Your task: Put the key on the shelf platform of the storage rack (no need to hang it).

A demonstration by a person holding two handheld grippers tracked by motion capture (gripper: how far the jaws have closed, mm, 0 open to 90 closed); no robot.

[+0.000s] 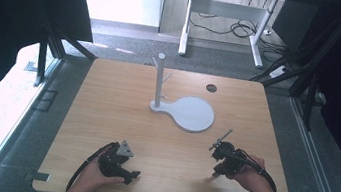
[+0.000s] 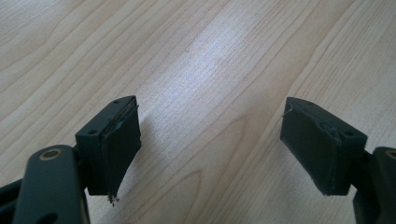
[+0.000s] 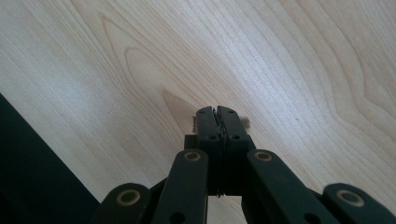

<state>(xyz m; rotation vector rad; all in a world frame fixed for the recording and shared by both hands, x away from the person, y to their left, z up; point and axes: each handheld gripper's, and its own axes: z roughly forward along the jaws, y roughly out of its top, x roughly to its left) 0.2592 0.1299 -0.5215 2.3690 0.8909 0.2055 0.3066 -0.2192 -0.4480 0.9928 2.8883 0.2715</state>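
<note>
My left gripper rests low over the wooden table near its front left, held by a hand. In the left gripper view its jaws stand wide open, with bare wood between them. My right gripper is at the front right, its tip pointing down at the tabletop. In the right gripper view it is shut, pad against pad, with nothing held. A white stand with an upright post, short pegs and a round flat base rises at the table's middle, beyond both grippers.
A small round hole sits in the tabletop at the back right. Black frame struts flank the table's far corners. A desk frame with cables stands on the floor behind. A dark edge shows at the lower left of the right gripper view.
</note>
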